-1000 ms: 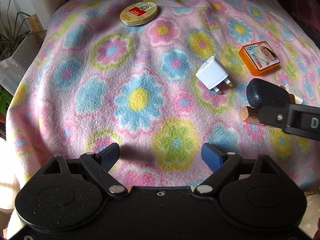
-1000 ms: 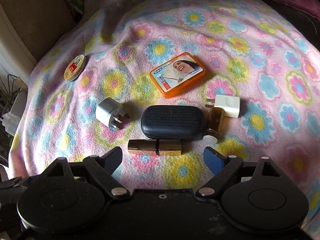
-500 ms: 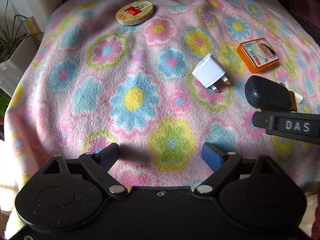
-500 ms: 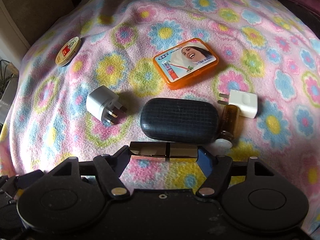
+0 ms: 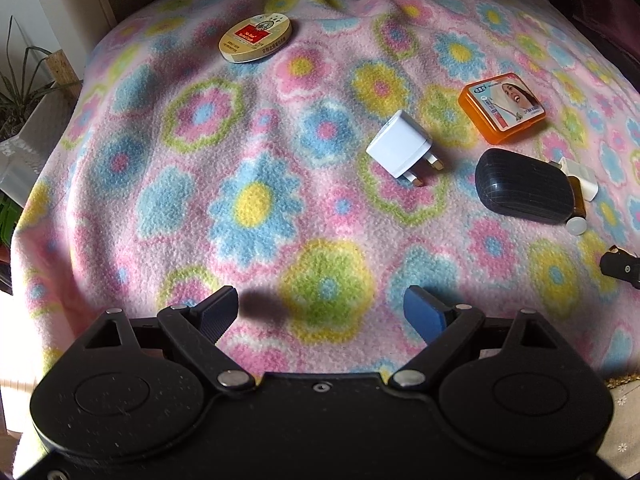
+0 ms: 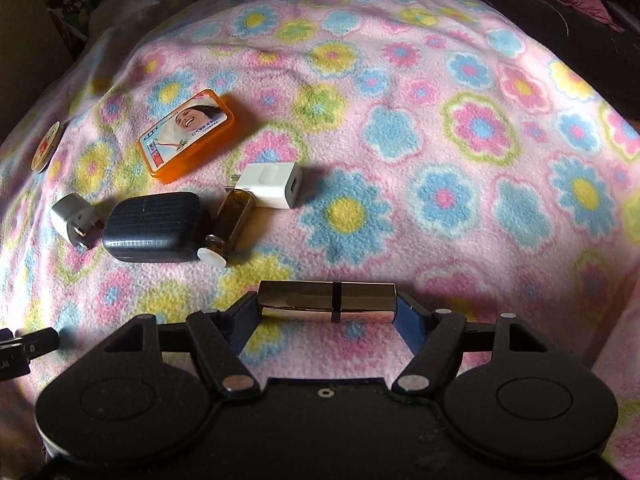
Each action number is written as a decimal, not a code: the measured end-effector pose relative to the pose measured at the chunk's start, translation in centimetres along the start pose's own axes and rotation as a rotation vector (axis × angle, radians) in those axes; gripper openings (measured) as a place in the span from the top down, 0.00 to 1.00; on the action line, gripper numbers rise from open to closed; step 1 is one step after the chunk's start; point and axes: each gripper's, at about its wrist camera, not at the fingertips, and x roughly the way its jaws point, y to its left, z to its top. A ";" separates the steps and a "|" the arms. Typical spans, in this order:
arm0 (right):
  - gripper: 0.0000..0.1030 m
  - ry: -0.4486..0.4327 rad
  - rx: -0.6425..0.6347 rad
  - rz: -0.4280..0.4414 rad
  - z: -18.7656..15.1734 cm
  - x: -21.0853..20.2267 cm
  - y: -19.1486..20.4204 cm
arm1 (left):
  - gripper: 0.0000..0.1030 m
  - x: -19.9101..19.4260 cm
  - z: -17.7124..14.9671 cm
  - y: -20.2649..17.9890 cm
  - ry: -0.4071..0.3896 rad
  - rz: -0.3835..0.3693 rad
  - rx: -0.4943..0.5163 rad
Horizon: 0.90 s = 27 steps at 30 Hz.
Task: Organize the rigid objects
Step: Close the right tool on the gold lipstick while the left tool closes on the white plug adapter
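A: Our right gripper (image 6: 327, 309) is clamped on the gold tube (image 6: 327, 303) endwise, w/ bare blanket (image 6: 460, 208) at 1–3 o'clock.
B: Left gripper (image 5: 321, 312) is wide apart, holding nothing; brown vial (image 5: 577, 205) mostly hidden behind the dark case (image 5: 524, 191).

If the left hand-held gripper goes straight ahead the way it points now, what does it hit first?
Probably nothing but the floral blanket: the open left hand-held gripper points at bare fleece, between the round tin and white plug adapter. Depth unclear.

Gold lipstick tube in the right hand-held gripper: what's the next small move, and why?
Probably carry the gold lipstick tube toward the bare blanket on the right and set it down. The right hand-held gripper clamps it end to end, already clear of the black case and brown vial.
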 end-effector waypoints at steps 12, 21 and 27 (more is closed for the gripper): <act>0.27 0.014 -0.007 0.033 0.4 0.5 0.1 | 0.16 -1.7 3.0 -4.5 -0.073 0.028 0.230; 0.27 0.019 -0.015 0.036 0.4 0.6 0.0 | 0.16 1.6 6.4 -7.7 -0.077 -0.026 0.415; 0.26 0.017 -0.023 0.028 0.5 0.7 0.1 | 0.17 2.2 7.2 -6.9 -0.078 -0.069 0.444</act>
